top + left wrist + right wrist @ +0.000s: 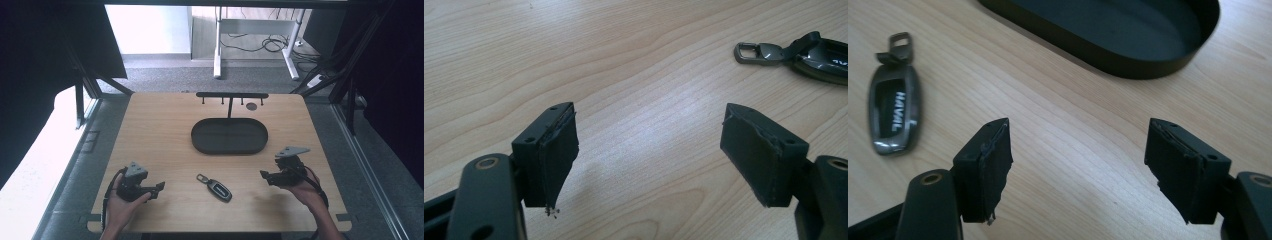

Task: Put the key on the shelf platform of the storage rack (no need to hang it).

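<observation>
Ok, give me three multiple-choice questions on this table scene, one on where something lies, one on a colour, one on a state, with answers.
1. Where does the key fob lie?
A. In the tray
B. On the table, between the two grippers
C. On the rack

2. What colour is the oval tray?
A. Black
B. White
C. Red

3. How is the right gripper?
A. Shut on the fob
B. Open, nothing between its jaws
C. Shut on the tray rim

Answers: B, the fob rests on bare wood; A, the tray is dark throughout; B, only table shows between the jaws.

Soft daylight from the far window, dark murky corners, pale sheen on the table [659, 105], near jaws slightly blurred.
</observation>
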Motion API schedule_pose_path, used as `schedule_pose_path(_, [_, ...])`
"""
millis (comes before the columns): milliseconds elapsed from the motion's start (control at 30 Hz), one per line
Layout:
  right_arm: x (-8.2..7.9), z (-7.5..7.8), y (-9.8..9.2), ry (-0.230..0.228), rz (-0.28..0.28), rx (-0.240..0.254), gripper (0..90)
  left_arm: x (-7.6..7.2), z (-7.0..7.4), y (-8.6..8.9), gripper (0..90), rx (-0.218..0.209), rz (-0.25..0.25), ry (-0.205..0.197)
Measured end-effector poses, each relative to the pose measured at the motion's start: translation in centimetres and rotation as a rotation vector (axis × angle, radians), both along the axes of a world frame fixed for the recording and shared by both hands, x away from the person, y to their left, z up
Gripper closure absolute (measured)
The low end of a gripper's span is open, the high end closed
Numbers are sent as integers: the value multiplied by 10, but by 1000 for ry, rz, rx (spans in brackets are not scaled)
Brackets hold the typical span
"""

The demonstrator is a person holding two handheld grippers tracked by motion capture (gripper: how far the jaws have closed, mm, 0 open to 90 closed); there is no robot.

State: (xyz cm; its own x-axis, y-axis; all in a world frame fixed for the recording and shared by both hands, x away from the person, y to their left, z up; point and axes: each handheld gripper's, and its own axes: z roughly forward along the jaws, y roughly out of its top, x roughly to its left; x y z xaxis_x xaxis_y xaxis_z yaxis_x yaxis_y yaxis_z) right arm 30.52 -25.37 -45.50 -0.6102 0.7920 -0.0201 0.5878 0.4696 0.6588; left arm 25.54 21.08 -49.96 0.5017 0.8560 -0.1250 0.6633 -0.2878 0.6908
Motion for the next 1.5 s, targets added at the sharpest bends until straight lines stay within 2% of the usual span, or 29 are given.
schedule_pose_path(200, [4, 15, 21, 28, 58, -39, 271, 0, 0, 0, 233, -1, 0, -1])
schedule_pose_path(533, [10, 30, 42, 46, 103, -69, 280, 0, 0, 0, 233, -2, -2, -1])
schedule_pose_path(1033, [14, 35, 64, 80, 149, -118, 289, 0, -1, -1, 233, 0, -8, 1])
schedule_pose_path(1500, [18, 36, 94, 99, 211, -171, 291, 0, -1, -2, 233, 2, -13, 3])
